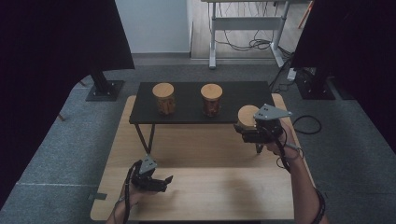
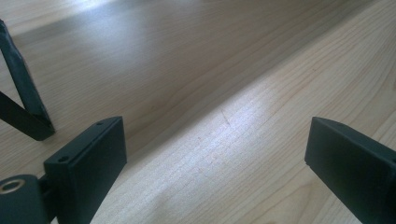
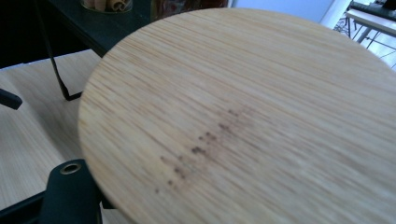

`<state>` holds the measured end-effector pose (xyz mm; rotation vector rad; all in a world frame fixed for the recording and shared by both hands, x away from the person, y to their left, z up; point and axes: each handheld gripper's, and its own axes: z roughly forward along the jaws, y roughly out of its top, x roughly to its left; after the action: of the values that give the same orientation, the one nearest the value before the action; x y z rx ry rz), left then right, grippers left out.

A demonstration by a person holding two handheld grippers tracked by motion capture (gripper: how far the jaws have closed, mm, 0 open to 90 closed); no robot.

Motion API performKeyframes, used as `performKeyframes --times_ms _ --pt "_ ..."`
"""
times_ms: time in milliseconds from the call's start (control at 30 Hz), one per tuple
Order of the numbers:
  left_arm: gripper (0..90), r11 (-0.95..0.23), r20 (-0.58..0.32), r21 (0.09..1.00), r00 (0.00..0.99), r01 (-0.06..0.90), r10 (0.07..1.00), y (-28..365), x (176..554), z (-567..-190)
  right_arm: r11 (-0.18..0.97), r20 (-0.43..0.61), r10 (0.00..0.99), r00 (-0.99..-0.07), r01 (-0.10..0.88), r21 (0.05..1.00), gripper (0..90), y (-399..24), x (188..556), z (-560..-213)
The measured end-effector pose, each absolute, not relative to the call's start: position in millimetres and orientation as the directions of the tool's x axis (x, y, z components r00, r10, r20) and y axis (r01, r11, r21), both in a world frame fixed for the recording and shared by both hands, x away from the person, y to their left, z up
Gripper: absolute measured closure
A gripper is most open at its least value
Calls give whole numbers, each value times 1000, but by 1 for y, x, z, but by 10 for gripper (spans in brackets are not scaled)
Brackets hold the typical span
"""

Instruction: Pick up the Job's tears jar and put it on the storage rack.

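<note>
Two glass jars with bamboo lids stand on a low black shelf (image 1: 187,100) at the back of the wooden table (image 1: 210,154): one at the left (image 1: 164,99), one in the middle (image 1: 211,100). A third jar (image 1: 246,116) hangs at the shelf's right end, with my right gripper (image 1: 250,133) shut on it. Its round bamboo lid (image 3: 243,116) looms close in the right gripper view, hiding the jaw tips. My left gripper (image 1: 166,182) rests low over the table's front left, its jaws wide open (image 2: 215,154) with only bare wood between them.
The shelf's thin black leg (image 2: 23,102) stands just left of my left gripper. A desk frame (image 1: 243,28) with loose cables (image 1: 252,44) stands behind. Dark curtains hang on both sides, a stand base (image 1: 105,88) sits on the grey carpet, and a cable loop (image 1: 308,123) lies right of the table.
</note>
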<state>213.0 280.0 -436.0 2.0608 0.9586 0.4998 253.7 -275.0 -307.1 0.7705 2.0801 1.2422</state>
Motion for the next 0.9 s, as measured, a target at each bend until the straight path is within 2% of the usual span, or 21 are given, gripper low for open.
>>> performKeyframes --times_ms 700,900 --pt "51 -400 24 796 637 454 771 279 213 -435 395 -194 731 -654 173 902 244 -269 267 -290" --pt "52 -370 -13 809 643 456 765 285 214 -435 385 -184 734 -653 178 905 244 -271 272 -292"
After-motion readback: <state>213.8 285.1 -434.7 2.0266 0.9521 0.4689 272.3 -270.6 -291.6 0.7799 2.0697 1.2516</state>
